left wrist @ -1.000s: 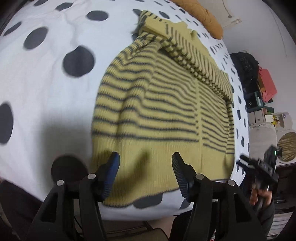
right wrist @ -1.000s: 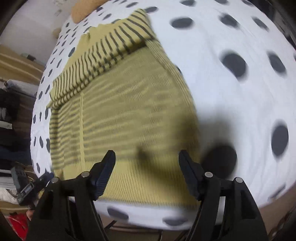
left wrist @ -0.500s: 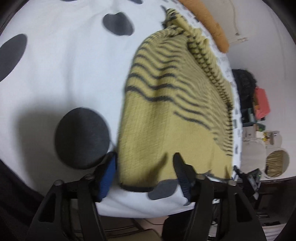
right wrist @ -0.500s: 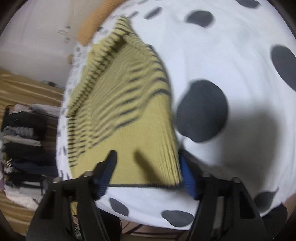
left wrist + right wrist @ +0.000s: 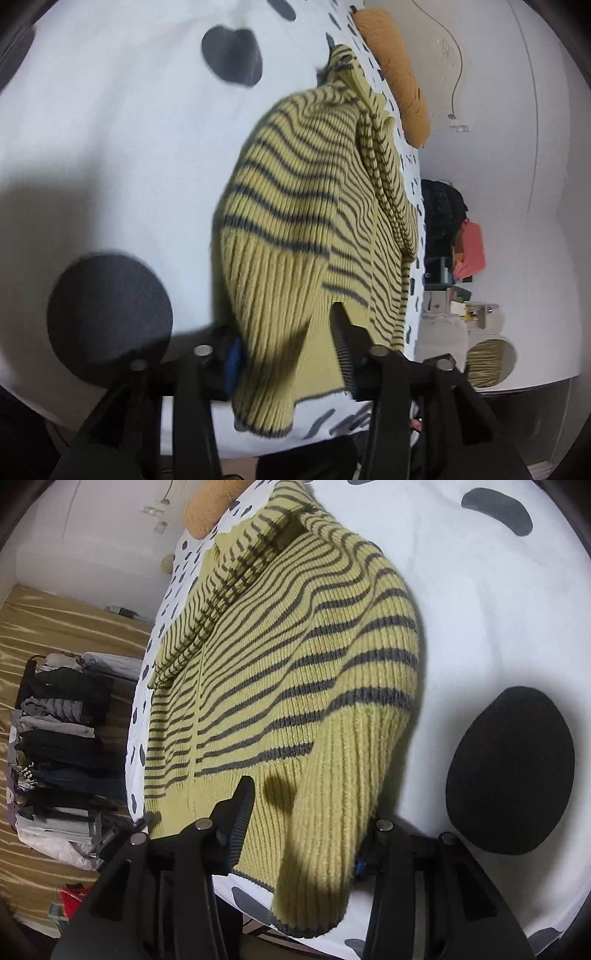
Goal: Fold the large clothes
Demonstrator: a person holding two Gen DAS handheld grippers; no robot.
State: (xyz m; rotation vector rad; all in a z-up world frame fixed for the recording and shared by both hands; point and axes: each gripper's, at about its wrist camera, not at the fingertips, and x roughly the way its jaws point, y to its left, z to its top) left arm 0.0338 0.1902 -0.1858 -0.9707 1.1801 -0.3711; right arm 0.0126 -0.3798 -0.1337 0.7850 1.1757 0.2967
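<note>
So both tongs have dropped onto the near hem since a second ago, when they hovered wide above a flat sweater. Left tongs point(image 5: 288, 354) now straddle the left hem corner of the sweater point(image 5: 306, 221): jaws have come in from wide and then eased back a touch, so they stand roughly half open with the ribbed hem bunched thick between them. The blue pad point(image 5: 233, 360) is pressed into the knit and the other jaw sits against its far side, so I read that as a grip on the corner.

Right tongs point(image 5: 303, 830) do the same at the right hem corner of the sweater point(image 5: 295, 657): jaws have just been closing, about half open, rib fold humped up between them and hanging over the bed edge; looks gripped, though the right-hand pad is mostly buried under the fabric.

Sweater lies ahead of both tongs on the spotted bedsheet point(image 5: 110, 129), collar at the far end, sleeves seemingly already folded in across the chest. Orange pillow point(image 5: 395, 70) beyond the collar.

Meaning: the hem pinch is done or nearly so, and the fabric already lifts off the sheet at both corners. My guess at the next step is carrying the hem away from the tongs toward the collar to halve the body. Risk: thick rib slipping out of a half-width pinch, or one corner leading and skewing the fold
</note>
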